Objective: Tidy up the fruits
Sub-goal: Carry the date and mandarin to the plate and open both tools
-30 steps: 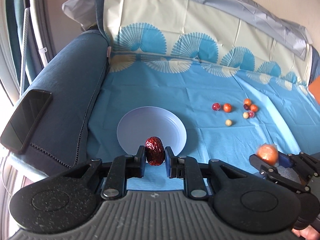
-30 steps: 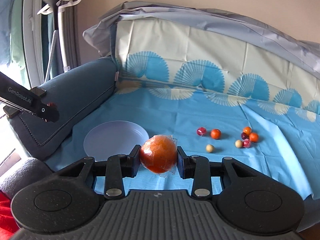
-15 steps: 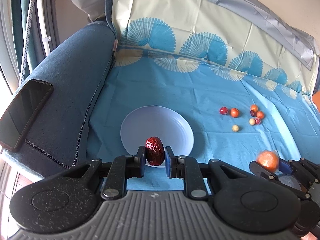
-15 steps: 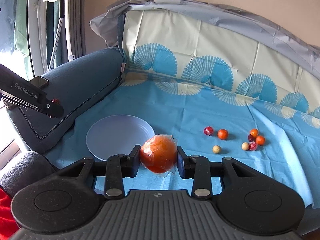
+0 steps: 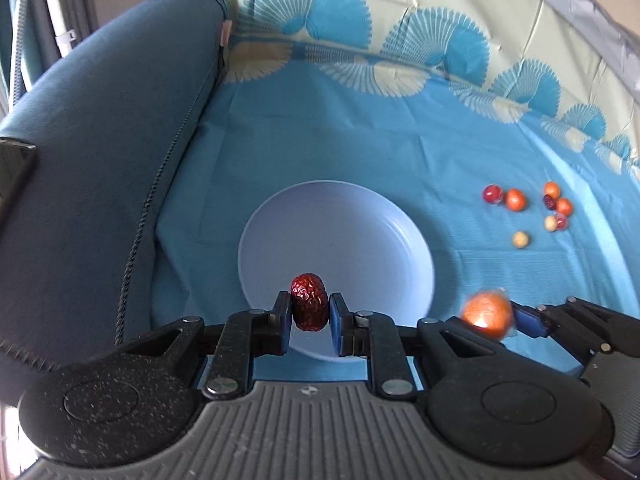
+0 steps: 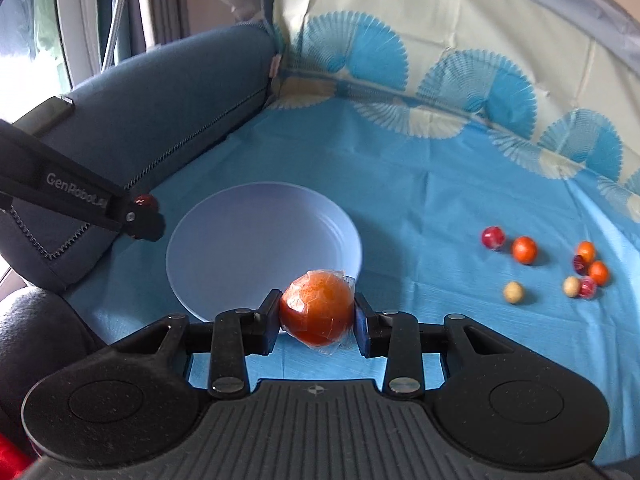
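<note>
My left gripper is shut on a wrinkled red date and holds it over the near rim of a pale blue plate. My right gripper is shut on a plastic-wrapped orange, just past the plate's near right edge. The right gripper with the orange also shows at the lower right of the left wrist view. The left gripper with the date shows at the left of the right wrist view. Nothing lies in the plate.
Several small red, orange and beige fruits lie scattered on the blue cloth to the right of the plate. A dark blue sofa armrest rises on the left, with a phone on it. The cloth-covered backrest stands behind.
Both grippers have moved forward and down toward the plate, which now looks larger and closer. Each still holds its fruit.
</note>
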`<action>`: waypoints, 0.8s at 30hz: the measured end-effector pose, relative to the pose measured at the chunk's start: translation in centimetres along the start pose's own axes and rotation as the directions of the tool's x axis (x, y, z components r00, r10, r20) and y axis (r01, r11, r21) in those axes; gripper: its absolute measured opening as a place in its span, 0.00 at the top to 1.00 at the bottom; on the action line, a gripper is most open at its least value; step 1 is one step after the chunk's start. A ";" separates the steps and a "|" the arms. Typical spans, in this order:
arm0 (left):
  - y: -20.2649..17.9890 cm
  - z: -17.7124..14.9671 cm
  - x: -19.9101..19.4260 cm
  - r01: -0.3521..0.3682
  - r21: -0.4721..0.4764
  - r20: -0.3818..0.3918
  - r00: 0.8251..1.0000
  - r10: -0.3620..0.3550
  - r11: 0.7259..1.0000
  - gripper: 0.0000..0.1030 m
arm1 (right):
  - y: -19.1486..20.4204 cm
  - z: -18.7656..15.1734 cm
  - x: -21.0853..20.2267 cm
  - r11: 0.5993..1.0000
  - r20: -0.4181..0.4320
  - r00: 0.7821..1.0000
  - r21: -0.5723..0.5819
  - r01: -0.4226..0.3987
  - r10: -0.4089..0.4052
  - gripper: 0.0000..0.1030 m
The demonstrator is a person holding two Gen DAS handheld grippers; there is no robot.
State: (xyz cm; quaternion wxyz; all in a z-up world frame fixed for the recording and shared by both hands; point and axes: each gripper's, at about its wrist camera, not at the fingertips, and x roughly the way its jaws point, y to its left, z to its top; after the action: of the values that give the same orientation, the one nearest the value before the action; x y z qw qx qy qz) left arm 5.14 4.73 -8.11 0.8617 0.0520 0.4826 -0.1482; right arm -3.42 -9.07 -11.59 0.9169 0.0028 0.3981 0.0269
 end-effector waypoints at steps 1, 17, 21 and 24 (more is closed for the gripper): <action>0.0 0.3 0.9 -0.003 0.009 -0.010 1.000 0.003 1.000 0.79 | 0.1 0.2 0.9 1.000 -0.010 1.000 -0.008 0.000 0.000 0.63; 1.1 2.1 2.4 -0.047 0.063 0.056 0.998 0.043 0.997 0.00 | 0.4 2.4 4.8 0.997 -0.039 0.999 -0.078 0.005 -0.008 0.13; 1.6 -0.8 -1.0 -0.089 0.029 0.051 0.995 0.087 0.996 0.00 | 0.1 1.1 0.5 0.998 -0.046 0.999 -0.056 -0.017 0.015 0.06; 1.4 -3.6 -3.4 -0.114 0.004 0.029 0.993 0.114 0.993 0.00 | 0.1 -0.3 -2.6 1.000 -0.058 0.998 -0.019 -0.023 0.022 0.05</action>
State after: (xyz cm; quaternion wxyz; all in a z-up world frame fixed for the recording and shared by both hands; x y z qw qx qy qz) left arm 0.98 7.63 -7.19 0.8755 0.0799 0.4658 -0.1008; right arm -5.39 -9.09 -9.85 0.9046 -0.0027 0.4242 0.0411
